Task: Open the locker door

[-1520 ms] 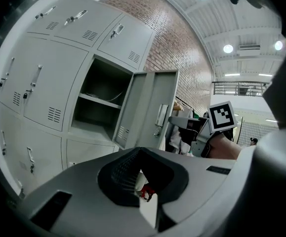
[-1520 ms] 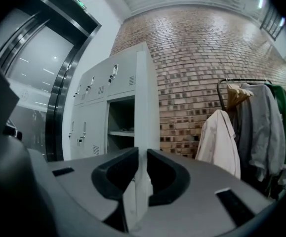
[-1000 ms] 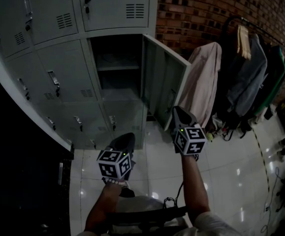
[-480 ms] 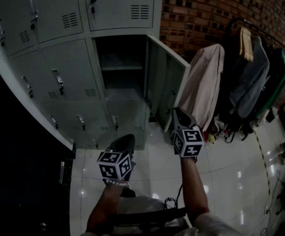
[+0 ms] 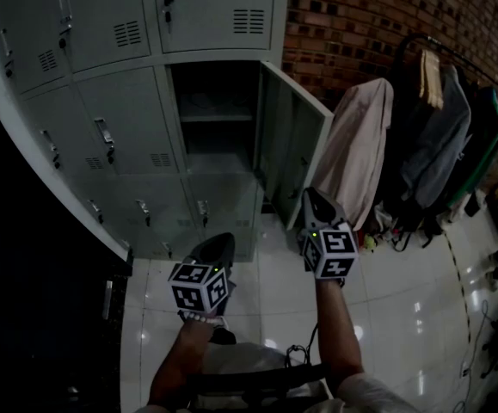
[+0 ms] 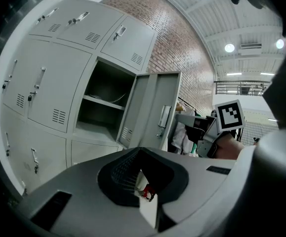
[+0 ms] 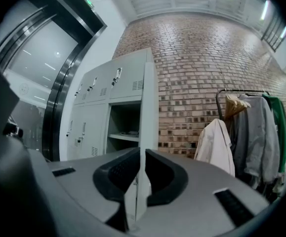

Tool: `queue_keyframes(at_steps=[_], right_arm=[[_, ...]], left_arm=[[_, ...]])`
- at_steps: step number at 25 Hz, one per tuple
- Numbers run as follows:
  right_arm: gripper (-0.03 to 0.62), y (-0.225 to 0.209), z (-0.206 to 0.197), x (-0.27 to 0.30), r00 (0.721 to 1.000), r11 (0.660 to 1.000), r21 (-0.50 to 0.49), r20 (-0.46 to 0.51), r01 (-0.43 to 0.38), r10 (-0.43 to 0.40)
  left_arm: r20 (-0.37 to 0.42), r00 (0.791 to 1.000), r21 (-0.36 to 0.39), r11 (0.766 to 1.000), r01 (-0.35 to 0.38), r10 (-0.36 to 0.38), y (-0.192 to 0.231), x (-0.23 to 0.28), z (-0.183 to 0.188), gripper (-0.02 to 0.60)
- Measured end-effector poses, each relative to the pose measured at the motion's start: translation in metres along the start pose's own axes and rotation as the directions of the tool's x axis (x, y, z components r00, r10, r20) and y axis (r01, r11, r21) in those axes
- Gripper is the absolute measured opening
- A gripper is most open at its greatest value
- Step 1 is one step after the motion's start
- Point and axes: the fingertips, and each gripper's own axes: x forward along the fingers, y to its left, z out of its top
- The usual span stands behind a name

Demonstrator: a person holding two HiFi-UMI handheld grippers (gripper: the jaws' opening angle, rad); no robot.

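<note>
The grey locker door (image 5: 293,140) in the middle row stands swung out to the right, so the dark compartment (image 5: 214,119) and its shelf are in view. My right gripper (image 5: 310,194) is at the door's free edge, low down. In the right gripper view the door's thin edge (image 7: 150,98) runs down between the nearly closed jaws of the right gripper (image 7: 141,157), which is shut on it. My left gripper (image 5: 218,243) hangs lower and to the left, in front of the bottom lockers. The left gripper's (image 6: 142,164) jaws are together and hold nothing. The door's latch handle (image 6: 163,122) faces it.
Shut lockers (image 5: 115,140) fill the bank above, left and below. A brick wall (image 5: 360,24) is to the right. A clothes rack (image 5: 442,110) with a beige garment (image 5: 360,144) and dark coats stands just past the door. The floor (image 5: 403,317) is glossy white tile.
Almost nothing: the head view has drifted slightly. The door stays at the same angle, and both grippers keep their places.
</note>
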Motion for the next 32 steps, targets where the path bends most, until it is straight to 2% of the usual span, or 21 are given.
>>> queue_keyframes(at_steps=[4, 9, 15, 19, 25, 32], right_arm=[[0.037, 0.012, 0.006, -0.021, 0.998, 0.997, 0.048, 0.012, -0.068, 0.068], [0.005, 0.037, -0.026, -0.055, 0.98, 0.975, 0.127, -0.046, -0.184, 0.191], [0.003, 0.08, -0.065, -0.106, 0.934, 0.929, 0.191, -0.106, -0.318, 0.342], [0.003, 0.116, -0.082, -0.129, 0.9, 0.89, 0.251, -0.121, -0.381, 0.419], [0.004, 0.163, -0.091, -0.153, 0.863, 0.85, 0.294, -0.127, -0.437, 0.488], [0.003, 0.225, -0.112, -0.212, 0.831, 0.831, 0.306, -0.174, -0.464, 0.528]], left_arm=[[0.015, 1.0, 0.006, 1.0, -0.018, 0.018, -0.005, -0.012, 0.004, -0.008], [0.043, 0.997, 0.008, 0.998, -0.062, 0.062, -0.024, -0.045, -0.006, -0.008], [0.031, 0.985, -0.031, 0.985, -0.168, 0.169, -0.046, -0.102, -0.042, -0.008], [0.019, 0.979, -0.051, 0.978, -0.204, 0.205, -0.054, -0.134, -0.059, -0.008], [-0.005, 0.971, -0.074, 0.969, -0.237, 0.237, -0.054, -0.175, -0.079, -0.008], [-0.036, 0.968, -0.114, 0.961, -0.25, 0.248, -0.054, -0.243, -0.115, -0.008]])
